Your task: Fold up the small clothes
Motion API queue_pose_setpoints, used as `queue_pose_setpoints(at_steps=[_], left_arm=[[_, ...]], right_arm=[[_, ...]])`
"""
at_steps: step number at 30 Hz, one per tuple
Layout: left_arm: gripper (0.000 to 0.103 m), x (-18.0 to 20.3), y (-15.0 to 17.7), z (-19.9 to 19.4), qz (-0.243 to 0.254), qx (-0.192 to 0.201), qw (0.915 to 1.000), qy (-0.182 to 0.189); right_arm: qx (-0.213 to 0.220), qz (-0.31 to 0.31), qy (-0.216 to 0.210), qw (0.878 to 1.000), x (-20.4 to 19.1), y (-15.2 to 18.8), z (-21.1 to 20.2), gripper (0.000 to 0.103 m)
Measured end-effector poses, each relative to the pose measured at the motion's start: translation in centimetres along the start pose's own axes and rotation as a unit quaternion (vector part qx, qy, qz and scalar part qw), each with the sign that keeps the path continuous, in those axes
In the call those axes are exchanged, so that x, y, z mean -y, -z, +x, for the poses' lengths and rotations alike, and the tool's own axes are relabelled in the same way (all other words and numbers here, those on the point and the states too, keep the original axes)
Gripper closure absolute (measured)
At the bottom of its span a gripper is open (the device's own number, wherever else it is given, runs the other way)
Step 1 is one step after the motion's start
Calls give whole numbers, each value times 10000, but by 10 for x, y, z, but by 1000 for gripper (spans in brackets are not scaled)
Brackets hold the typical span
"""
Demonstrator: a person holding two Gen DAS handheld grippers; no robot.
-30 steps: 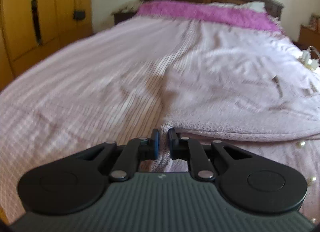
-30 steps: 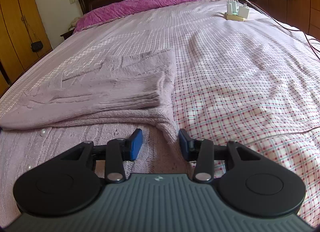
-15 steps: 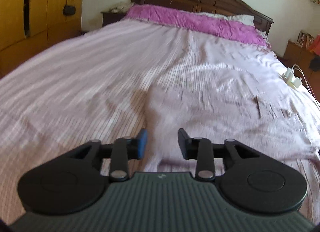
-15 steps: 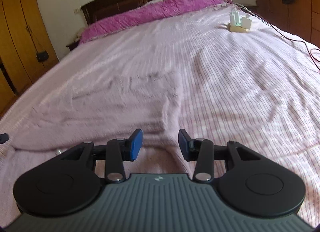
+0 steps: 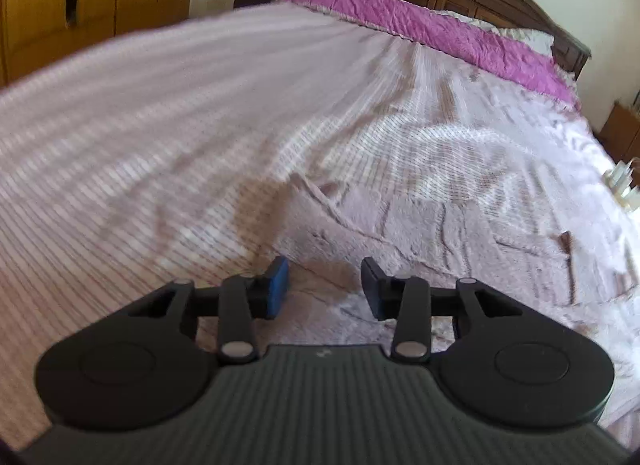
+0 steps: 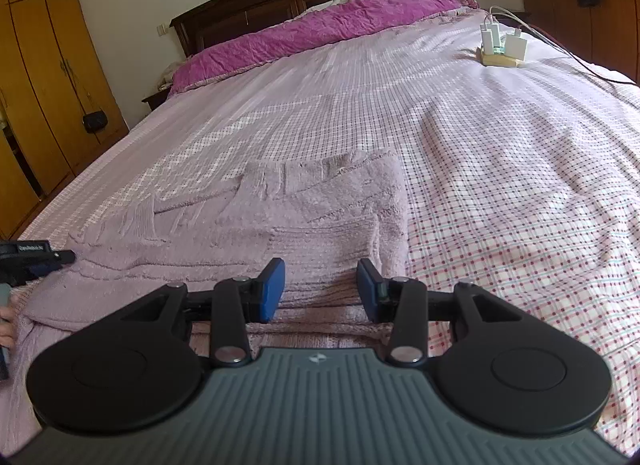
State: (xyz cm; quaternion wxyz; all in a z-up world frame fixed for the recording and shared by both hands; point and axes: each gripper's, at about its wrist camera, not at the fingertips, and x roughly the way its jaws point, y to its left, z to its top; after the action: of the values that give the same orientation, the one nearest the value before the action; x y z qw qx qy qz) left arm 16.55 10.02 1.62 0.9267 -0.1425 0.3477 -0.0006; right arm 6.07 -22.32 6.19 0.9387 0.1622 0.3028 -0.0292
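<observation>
A pale lilac knitted sweater [image 6: 280,217] lies folded flat on the checked bedsheet [image 6: 500,185]. My right gripper [image 6: 320,285] hovers over its near edge, open, with only the knit lying below the gap. In the left wrist view the same sweater [image 5: 420,233] spreads ahead and to the right. My left gripper [image 5: 324,285] is over its near left corner; its jaws are opening and nothing is pinched between them. The left gripper [image 6: 60,257] also shows at the left edge of the right wrist view, beside the sweater's left end.
A power strip with white chargers [image 6: 500,45] and trailing cables sits far right on the bed. A magenta cover [image 6: 320,33] lies along the dark headboard. Wooden wardrobes [image 6: 40,85] stand to the left and a dresser [image 6: 580,5] to the right. A hand [image 6: 6,325] shows at the left edge.
The left gripper was shut on the sweater's edge, then let go, opened and swung sideways across the bed. The right gripper stayed open and shifted a little over the sweater.
</observation>
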Motion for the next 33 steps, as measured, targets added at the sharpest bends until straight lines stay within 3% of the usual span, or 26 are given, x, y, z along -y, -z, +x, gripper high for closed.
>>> queue_pose_setpoints(at_steps=[1,2,3,4,8,14,18,26,28,30,33], left_arm=[[62,-3,1,2,-90,23,9999,128],[75,-6,2,2,-172,88,9996,212],[98,-9,1,3,-231,141,9994,217],[99,-12,1,3,-326,145,9991,214],[99,-20,5,1,-358,404,9982,-242],[98,-16,9,10,-207,457,9979,-398],[96,-20,8,11,-329,387,9983,-290],[96,-24,1,-29,-247,107,9996,39],[89,-24,2,-42,-109,65,9999,79],[75,-24,6,-56,48,33,10000,80],[72,-27,14,-74,187,-39,9998,73]], right_arm=[[3,8,-10,10000,1,0,1,55],[9,15,-18,10000,3,0,1,55],[16,30,-16,10000,3,0,2,55],[27,54,-16,10000,3,0,2,55],[165,99,-45,9998,2,1,-1,55],[104,87,-73,9999,5,2,8,55],[-49,-277,9,9996,7,8,23,55],[-12,-121,-68,9999,8,4,1,55],[9,-75,-125,9999,10,6,-10,55],[19,-63,-149,9999,13,9,-23,55],[-13,-7,-170,9999,19,15,-41,55]])
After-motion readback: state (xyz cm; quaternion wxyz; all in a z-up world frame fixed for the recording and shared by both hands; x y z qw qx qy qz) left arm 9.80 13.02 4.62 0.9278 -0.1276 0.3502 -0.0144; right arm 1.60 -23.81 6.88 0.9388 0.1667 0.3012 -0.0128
